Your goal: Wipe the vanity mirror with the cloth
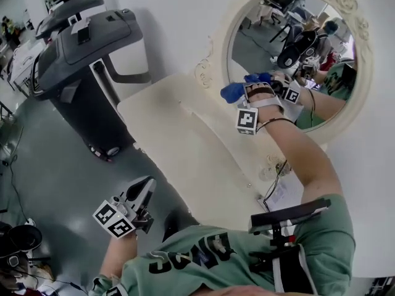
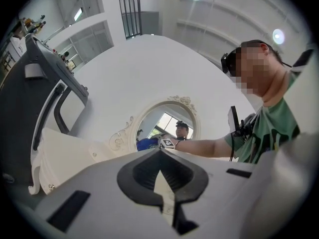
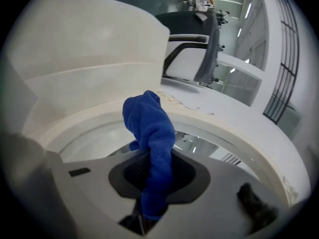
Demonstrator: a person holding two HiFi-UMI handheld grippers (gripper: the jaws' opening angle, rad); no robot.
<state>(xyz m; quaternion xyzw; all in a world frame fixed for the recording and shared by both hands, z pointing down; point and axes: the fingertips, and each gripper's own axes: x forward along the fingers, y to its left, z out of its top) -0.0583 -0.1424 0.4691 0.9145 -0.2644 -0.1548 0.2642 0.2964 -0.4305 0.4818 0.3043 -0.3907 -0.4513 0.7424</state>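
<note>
right gripper (image 1: 250,87) clamps the blue cloth (image 3: 149,133) at the mirror (image 1: 278,36); left gripper (image 1: 147,185) closed, empty, above grey floor (image 1: 49,147) beside white table (image 1: 173,125).

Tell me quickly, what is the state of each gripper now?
Left gripper: closed, empty.
Right gripper: closed, holding the cloth.

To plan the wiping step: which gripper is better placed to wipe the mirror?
Right. The right gripper is shut on the cloth close to the mirror; the left gripper, shut and empty, hangs low, away from it.
</note>
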